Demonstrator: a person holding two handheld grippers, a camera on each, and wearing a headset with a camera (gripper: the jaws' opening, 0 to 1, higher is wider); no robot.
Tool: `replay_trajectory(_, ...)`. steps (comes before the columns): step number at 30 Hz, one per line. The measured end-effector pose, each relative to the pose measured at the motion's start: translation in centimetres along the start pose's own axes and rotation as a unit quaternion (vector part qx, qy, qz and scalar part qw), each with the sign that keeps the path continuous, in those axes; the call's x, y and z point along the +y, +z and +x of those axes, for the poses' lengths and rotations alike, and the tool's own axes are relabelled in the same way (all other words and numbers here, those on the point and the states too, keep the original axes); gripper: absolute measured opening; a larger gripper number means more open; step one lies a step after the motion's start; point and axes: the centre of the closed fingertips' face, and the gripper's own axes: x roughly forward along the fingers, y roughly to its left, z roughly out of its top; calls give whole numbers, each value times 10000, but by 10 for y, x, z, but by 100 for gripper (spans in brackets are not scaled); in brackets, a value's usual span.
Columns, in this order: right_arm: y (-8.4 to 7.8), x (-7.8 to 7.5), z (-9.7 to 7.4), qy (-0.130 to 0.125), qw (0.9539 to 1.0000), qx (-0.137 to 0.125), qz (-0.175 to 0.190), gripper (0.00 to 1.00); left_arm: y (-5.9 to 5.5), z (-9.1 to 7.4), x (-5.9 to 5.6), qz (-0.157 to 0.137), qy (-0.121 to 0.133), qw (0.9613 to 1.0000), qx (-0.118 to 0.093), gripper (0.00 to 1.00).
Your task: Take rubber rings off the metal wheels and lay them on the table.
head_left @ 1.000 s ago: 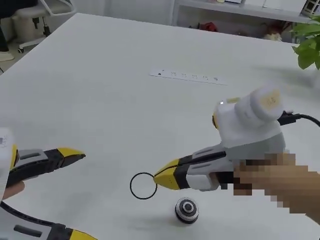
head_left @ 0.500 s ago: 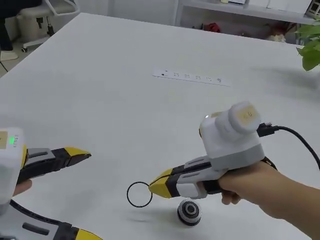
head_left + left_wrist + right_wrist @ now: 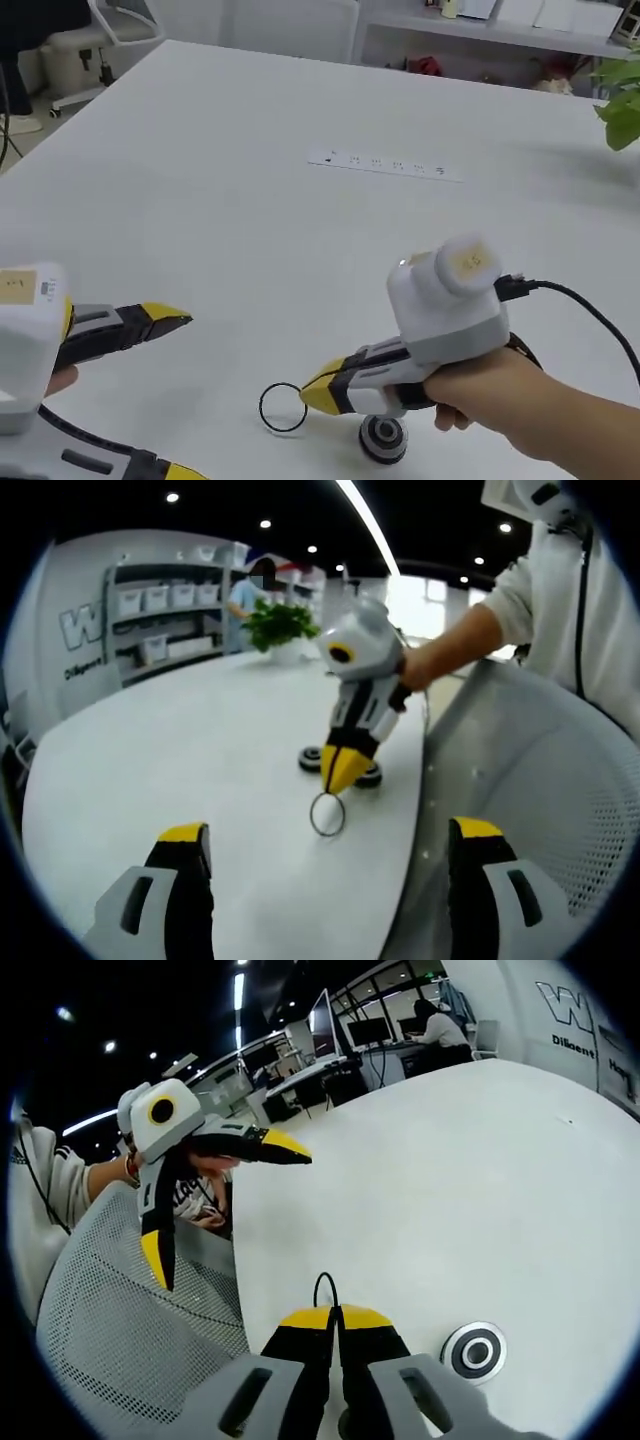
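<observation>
- The metal wheel (image 3: 383, 437) stands flat on the white table (image 3: 250, 230), near the edge closest to the person.
- The right hand-held gripper (image 3: 318, 392) reaches in just above and beside the wheel, with its yellow tips past the wheel's left side in the head view. Its jaws are pressed together and pinch the rim of the rubber ring (image 3: 261, 408).
- In the right gripper view the ring (image 3: 318, 1285) rises as a thin black loop from between the closed tips, and the wheel (image 3: 474, 1350) lies off to one side of them.
- The ring is off the wheel and apart from it, on the side away from the person's hand. Whether its far edge rests on the table cannot be told.
- The left hand-held gripper (image 3: 195, 397) is well apart from the wheel, with its jaws spread wide and nothing between them. It points toward the ring (image 3: 311, 815) and the wheel (image 3: 310, 761).
- A white power strip (image 3: 385, 165) lies far beyond the wheel, toward the middle of the table.
- A mesh chair (image 3: 530, 770) sits on the person's side of the wheel, off the table.
</observation>
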Motion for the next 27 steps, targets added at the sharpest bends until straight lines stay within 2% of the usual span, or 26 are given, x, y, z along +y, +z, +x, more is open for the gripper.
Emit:
replay_trajectory(6,-5,-3,4,-90,9999,58,-47,0,1,-1,1,-47,33,10000,-76,100)
replay_trajectory(15,-9,-10,6,-263,9996,98,-25,0,1,-1,3,-36,64,10000,-48,100)
replay_trajectory(22,-13,-14,9,-341,9993,125,-54,0,1,4,0,14,-1,10000,13,100)
replay_trajectory(27,-15,-12,9,-330,9994,118,-54,7,1,5,-3,31,-31,10000,43,100)
